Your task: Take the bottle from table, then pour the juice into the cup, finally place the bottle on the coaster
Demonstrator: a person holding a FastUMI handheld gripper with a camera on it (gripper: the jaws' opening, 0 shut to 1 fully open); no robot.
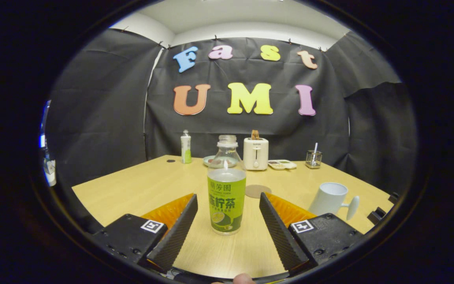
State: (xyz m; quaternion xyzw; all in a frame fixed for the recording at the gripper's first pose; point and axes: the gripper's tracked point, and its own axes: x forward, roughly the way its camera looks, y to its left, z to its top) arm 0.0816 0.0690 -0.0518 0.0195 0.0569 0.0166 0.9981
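Between the spread jaws of the gripper [227, 219], at 12 o'clock just ahead, a clear uncapped bottle [226, 189] with a green label stands upright on the wooden bench [132, 189]. The jaws are wide open, with clear space on either side of the bottle, holding nothing. Beyond the bottle at about 1 o'clock lies a round flat coaster [257, 191]. A white cup [331, 199] with its handle turned outward stands at 2 o'clock, beside the right jaw. Far across the bench stand a small bottle [186, 146] at 11 o'clock, a white toaster [255, 153] at 12 o'clock, and a wire holder [313, 159] at 1 o'clock.
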